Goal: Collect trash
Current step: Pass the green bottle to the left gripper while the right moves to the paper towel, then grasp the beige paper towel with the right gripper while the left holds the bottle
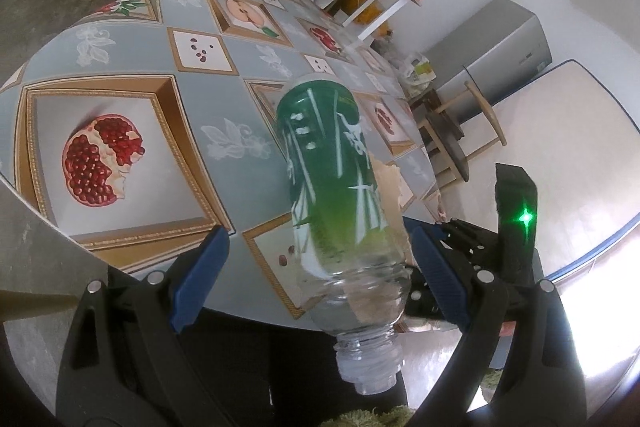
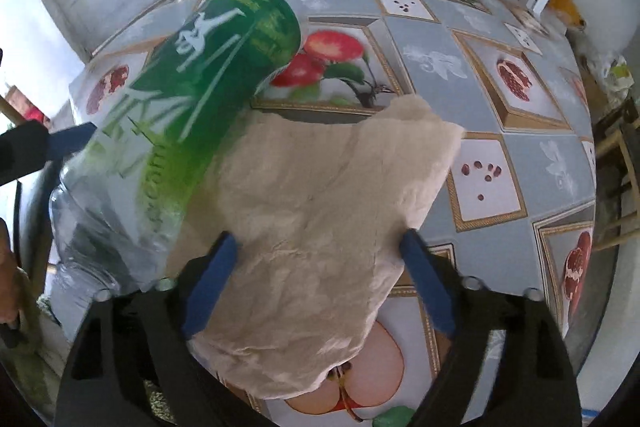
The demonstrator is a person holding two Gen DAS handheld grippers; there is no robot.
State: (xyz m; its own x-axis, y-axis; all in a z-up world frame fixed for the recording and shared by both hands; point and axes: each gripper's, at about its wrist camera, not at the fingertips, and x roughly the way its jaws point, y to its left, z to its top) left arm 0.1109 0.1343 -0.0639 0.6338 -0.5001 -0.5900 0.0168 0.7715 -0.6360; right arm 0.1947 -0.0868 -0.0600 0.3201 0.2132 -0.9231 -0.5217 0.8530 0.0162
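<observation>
Toward the left of the left wrist view, one blue pad of the left gripper [image 1: 318, 233] stands clear of the plastic bottle [image 1: 332, 167]. The other pad is just beside it, so these jaws are released. The bottle has a green label and no cap. It is tilted at the lower middle of the frame, with its neck hanging past the edge of the table [image 1: 120, 39]; what supports it I cannot tell. In the right wrist view the right gripper [image 2: 316, 239] is grasping a crumpled paper [image 2: 320, 187] at the centre, and both pads meet its sides. I judge the left jaws should be centred on the labelled body, not on the neck. They should close gently, because thin plastic can buckle and slip. The paper should stay clamped.
</observation>
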